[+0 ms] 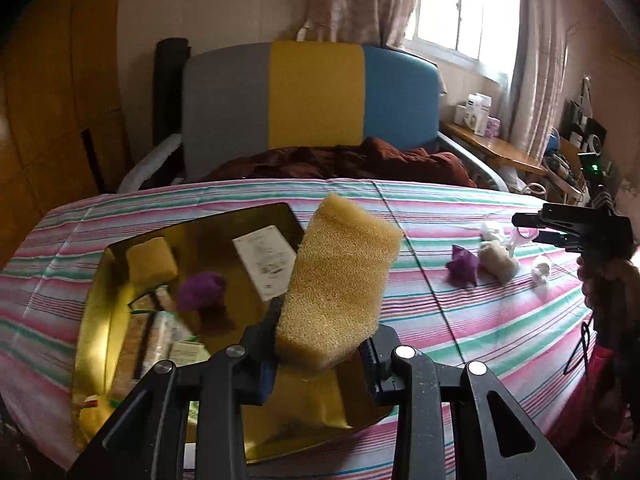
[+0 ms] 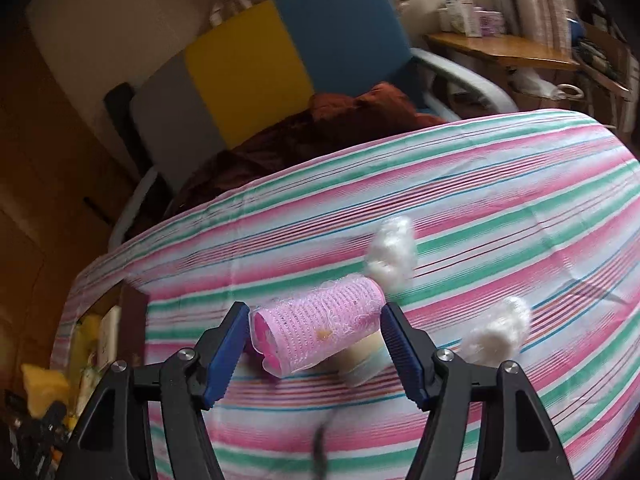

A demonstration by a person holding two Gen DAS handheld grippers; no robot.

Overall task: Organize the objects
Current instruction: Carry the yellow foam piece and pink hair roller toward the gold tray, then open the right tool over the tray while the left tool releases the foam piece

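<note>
Two grippers work together: the left gripper (image 1: 320,344) clamps a yellow sponge (image 1: 340,276) above the gold tray (image 1: 96,300), probably to drop it in; the right gripper (image 2: 314,334) pinches a pink hair roller (image 2: 316,330) lengthwise, just above the striped cloth (image 2: 480,200), far right of the tray.

The right gripper (image 2: 314,338) grips a pink hair roller (image 2: 316,326) endwise above the striped tablecloth (image 2: 500,200).

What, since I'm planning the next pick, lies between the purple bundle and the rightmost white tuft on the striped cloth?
A beige fluffy bundle, shown in the left wrist view.
</note>
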